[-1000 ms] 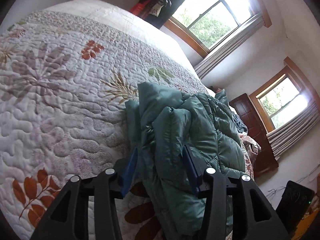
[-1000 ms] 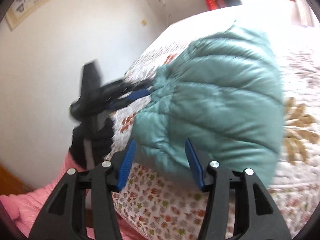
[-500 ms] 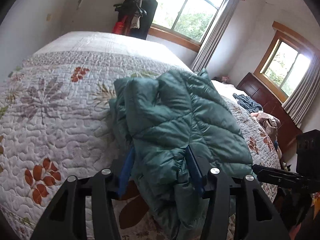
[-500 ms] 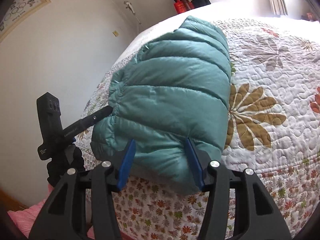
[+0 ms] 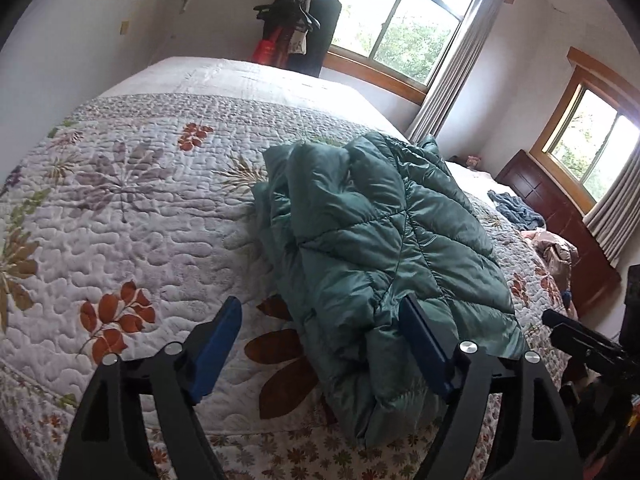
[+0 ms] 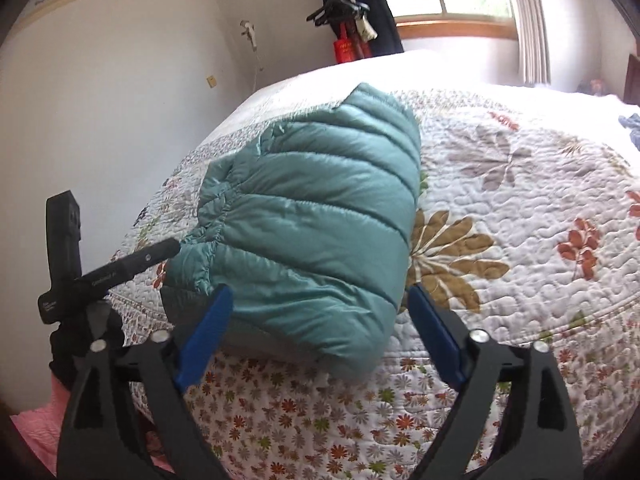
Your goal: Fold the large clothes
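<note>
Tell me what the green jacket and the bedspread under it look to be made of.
Green jacket: looks like a thin synthetic shell, probably nylon or polyester, with a slight sheen; stitched channels puff up, which suggests down or fibre fill.
Bedspread: looks like matte quilted cotton or a blend; wavy stitching dimples the pale surface, with leaf and flower shapes, printed or appliquéd.

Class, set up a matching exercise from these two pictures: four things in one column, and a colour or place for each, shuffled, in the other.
Things:
1. jacket
2. fingers
3. dark clothes
4. blue cloth

Descriptions:
A. hanging beside the window
B. blue pads
C. folded, teal
D. crumpled, far side of bed

Pairs: 1-C, 2-B, 3-A, 4-D
</note>
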